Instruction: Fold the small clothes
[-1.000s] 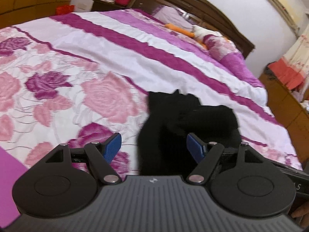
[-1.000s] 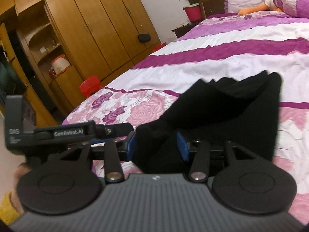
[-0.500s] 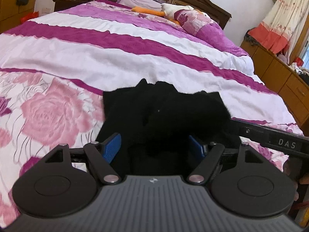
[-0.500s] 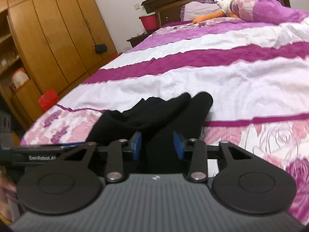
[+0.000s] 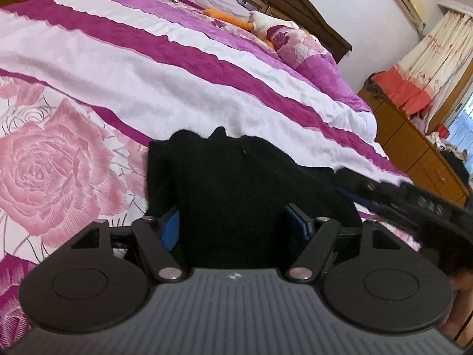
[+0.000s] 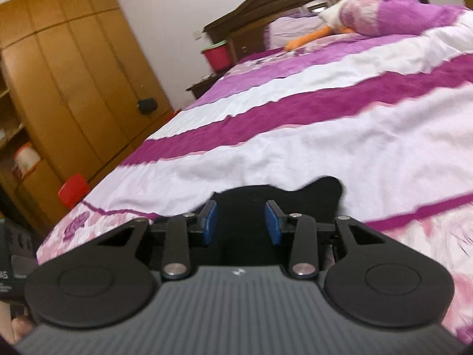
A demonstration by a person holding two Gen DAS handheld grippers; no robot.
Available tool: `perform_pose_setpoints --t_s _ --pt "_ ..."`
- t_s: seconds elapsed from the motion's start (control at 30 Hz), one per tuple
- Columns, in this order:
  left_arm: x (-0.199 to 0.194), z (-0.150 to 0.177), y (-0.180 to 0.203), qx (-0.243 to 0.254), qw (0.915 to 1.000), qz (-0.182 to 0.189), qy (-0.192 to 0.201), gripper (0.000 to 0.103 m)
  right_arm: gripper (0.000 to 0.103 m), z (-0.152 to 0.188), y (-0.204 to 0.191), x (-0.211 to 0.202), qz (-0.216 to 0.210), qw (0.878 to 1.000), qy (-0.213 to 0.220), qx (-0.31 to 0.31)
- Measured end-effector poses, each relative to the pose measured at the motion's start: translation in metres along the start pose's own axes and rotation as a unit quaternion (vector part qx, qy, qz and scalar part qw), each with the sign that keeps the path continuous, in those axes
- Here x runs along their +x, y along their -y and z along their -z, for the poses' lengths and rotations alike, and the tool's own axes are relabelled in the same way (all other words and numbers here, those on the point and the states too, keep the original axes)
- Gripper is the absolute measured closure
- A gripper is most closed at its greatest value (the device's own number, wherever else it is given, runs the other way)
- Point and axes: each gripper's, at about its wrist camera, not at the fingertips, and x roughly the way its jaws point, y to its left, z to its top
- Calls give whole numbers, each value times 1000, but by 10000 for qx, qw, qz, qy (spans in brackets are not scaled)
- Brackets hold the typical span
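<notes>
Left jaws: the left gripper point(image 5: 235, 226) has its blue pads spread wide, one on each side of the small black knitted garment point(image 5: 236, 183); the cloth lies between them, but they do not pinch it.
Right jaws: the right gripper point(image 6: 241, 222) also has its blue pads apart, with the black cloth point(image 6: 245, 210) between and under them; no grip is visible.
Garment place: it lies bunched on the floral pink and purple striped bedspread point(image 5: 183, 82), at the near edge of the bed, just in front of both grippers.
Risk, my judgement: the soft knit seems thick and piled, so a closing jaw may catch several layers at once and the fold comes out crooked.
Second risk: the two grippers are near each other, the right one just beside the garment's right side in the left view; they could bump.
Around: a purple rose pillow point(image 5: 298, 44) and an orange and white plush toy point(image 5: 260, 23) lie far at the dark wooden headboard point(image 6: 310, 3); a wooden wardrobe point(image 6: 82, 77) stands left.
In the way: nothing lies on the bedspread near the garment.
</notes>
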Motion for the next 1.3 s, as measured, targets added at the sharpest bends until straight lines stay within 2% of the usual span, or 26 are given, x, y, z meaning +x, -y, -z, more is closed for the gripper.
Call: perform_pose_setpoints --t_s 0.03,0.1,0.13,0.17,0.3,0.37,0.47,0.53,0.57,0.63,0.67,0.7,0.77,0.83,0.9,1.03,1.1,1.3 --pt "1 1 0 -28 10000 28 2 33 63 3 4 -6 26 10000 53 60" --pt "3 3 1 -59 10000 70 3 44 63 9 11 -19 18 9997 149 201" --pt "4 4 1 -76 9999 108 -20 67 63 12 15 -26 14 9994 197 288" --pt "4 4 2 -97 9999 120 -32 81 63 15 18 -32 16 9991 216 355" --pt "-12 1 15 164 9993 33 326 87 63 25 23 -46 39 9986 248 457" --pt "-30 -7 18 171 9981 105 587 88 63 27 20 -52 43 9989 254 383" --pt "-44 -19 13 312 9962 -88 807 88 63 31 11 -57 -212 9987 161 432" --pt "-40 -21 2 335 9964 -400 664 88 63 34 4 -53 -539 9971 -87 526" --pt "-33 -21 -5 349 9969 -513 491 87 63 37 -3 -49 -569 9972 -193 439" --pt "-21 -14 -19 262 9976 -626 109 86 63 46 -15 -40 -433 9986 -292 74" --pt "-18 -9 -24 200 9977 -647 54 82 63 51 -20 -35 -320 9989 -325 -82" --pt "-20 -6 -29 134 9977 -663 90 80 63 56 -24 -32 -257 9989 -354 -190" --pt "-27 -5 -34 -17 9979 -631 126 67 64 63 -31 -29 -125 9981 -350 -496" --pt "-35 -6 -33 -45 9978 -655 103 64 64 66 -37 -31 1 9963 -337 -796" --pt "-49 -6 -26 107 9978 -638 121 62 64 64 -38 -38 49 9962 -347 -801" --pt "-81 9 -10 419 9977 -530 76 42 63 65 -41 -58 63 9960 -240 -862" --pt "-92 21 -3 598 9964 -602 -18 40 63 70 -42 -64 43 9957 -298 -882" --pt "-90 52 -11 793 9885 -1249 -306 38 64 87 -38 -68 98 9958 -474 -782"
